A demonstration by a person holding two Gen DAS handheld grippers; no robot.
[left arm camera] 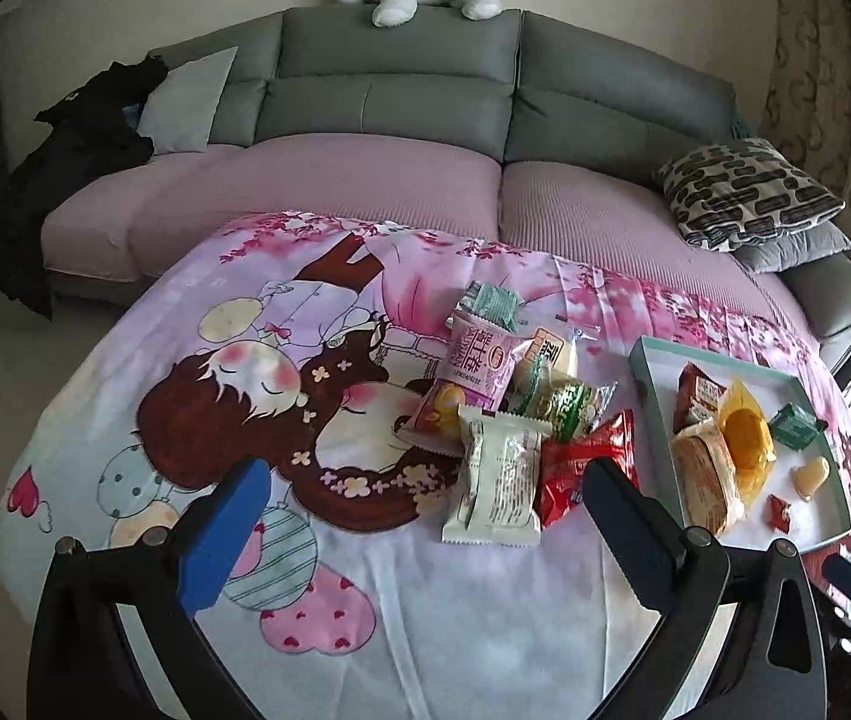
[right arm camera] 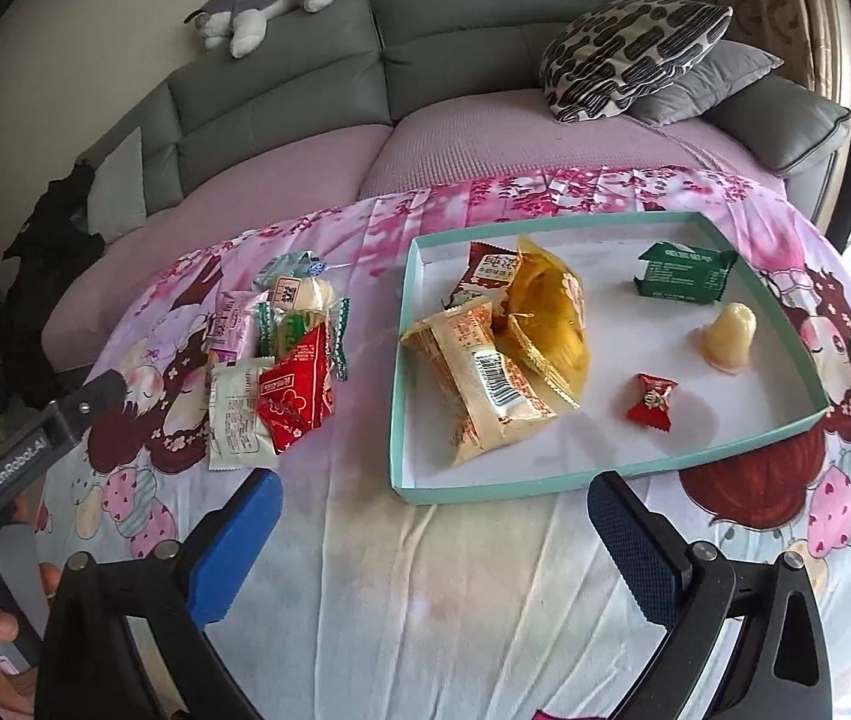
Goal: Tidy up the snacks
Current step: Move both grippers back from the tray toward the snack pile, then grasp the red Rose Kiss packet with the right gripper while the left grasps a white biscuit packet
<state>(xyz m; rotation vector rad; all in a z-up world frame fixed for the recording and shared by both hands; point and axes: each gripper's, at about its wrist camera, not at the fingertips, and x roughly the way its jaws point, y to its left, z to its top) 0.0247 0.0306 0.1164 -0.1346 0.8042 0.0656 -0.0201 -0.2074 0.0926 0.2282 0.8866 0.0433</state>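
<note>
**Six snacks boxed, a heap left on the cloth**

Nearest the cameras, both claws are held wide apart and nothing is gripped: the left gripper (left arm camera: 425, 531) is poised over the cartoon tablecloth (left arm camera: 365, 630) just short of the pile, and the right gripper (right arm camera: 434, 540) is aimed at the near rim of the teal tray (right arm camera: 545, 487).

Inside the tray, six items are counted. At the near left a beige cake packet (right arm camera: 479, 384) is laid, touching a yellow pouch (right arm camera: 548, 318); behind them a brown packet (right arm camera: 488, 267) is tucked. A red candy (right arm camera: 652, 401), a pale jelly cup (right arm camera: 725, 339) and a green packet (right arm camera: 683, 273) are spread apart on the right.

The job is judged under halfway. Left of the tray, a pile is yet to be moved: a white packet (left arm camera: 500, 480) and a red packet (left arm camera: 581, 462) in front, a green-striped packet (left arm camera: 563, 402) and a pink packet (left arm camera: 473, 384) behind, more at the back. Beyond, a sofa (left arm camera: 401, 90) is seen.
</note>
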